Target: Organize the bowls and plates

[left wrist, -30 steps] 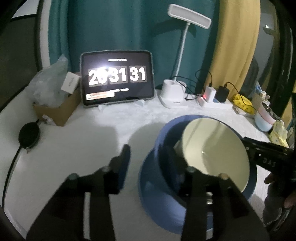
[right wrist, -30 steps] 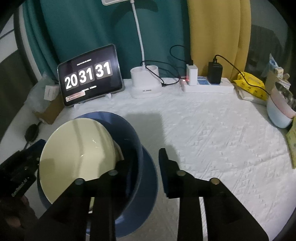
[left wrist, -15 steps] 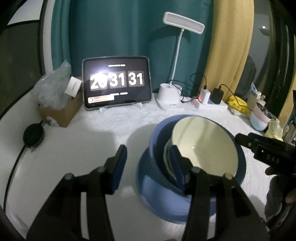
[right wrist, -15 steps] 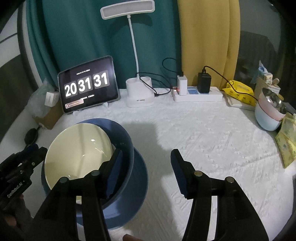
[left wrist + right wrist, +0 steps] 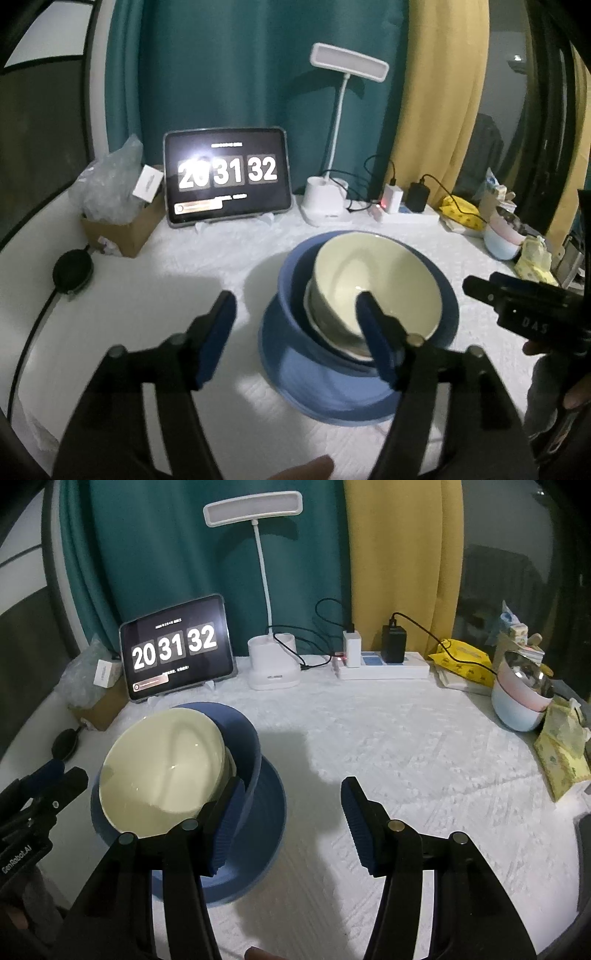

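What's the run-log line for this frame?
stack: cream bowl tilted in blue bowl on blue plate | left gripper: opening, empty | right gripper: open, empty

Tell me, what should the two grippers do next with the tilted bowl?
Probably nudge the pale yellow bowl level. It leans inside the blue bowl on the blue plate, and both the left gripper, now opening, and the right gripper hold nothing.

Blk claw point(image 5: 295, 325), blue ribbed pads.
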`<control>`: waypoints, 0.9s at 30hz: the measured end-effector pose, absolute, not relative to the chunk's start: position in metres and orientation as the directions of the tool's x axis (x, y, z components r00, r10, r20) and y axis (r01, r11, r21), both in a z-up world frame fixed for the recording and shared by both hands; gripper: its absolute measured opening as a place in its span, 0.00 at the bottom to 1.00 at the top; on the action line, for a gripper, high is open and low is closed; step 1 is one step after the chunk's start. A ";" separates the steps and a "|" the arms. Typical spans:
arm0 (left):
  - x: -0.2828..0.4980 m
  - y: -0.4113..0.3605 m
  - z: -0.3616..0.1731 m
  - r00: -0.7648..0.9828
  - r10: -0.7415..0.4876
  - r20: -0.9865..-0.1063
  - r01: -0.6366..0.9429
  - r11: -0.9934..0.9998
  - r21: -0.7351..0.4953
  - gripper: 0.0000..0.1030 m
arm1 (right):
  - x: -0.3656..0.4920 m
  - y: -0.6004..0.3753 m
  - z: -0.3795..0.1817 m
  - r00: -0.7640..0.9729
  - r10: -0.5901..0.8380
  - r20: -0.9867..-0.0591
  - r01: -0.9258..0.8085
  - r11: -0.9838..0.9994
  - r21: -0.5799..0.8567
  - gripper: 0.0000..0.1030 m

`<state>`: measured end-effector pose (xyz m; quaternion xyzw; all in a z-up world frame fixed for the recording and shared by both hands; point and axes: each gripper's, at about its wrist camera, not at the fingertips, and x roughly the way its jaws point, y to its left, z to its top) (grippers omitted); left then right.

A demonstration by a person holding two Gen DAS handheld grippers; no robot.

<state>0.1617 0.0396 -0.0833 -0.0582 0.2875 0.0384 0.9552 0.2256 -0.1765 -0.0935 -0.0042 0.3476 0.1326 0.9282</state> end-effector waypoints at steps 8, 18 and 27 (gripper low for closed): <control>0.146 0.028 -0.072 0.855 0.028 -0.518 -0.086 0.992 -0.088 0.77 | 0.206 -0.188 -0.084 0.745 0.239 -0.622 -0.243 0.967 0.081 0.56; 0.129 0.013 -0.062 0.870 -0.009 -0.492 -0.041 0.995 -0.091 0.77 | 0.175 -0.197 -0.066 0.784 0.224 -0.579 -0.240 0.969 0.050 0.56; 0.103 -0.002 -0.039 0.889 -0.010 -0.457 -0.020 0.998 -0.061 0.77 | 0.147 -0.203 -0.045 0.820 0.213 -0.531 -0.233 0.972 0.031 0.56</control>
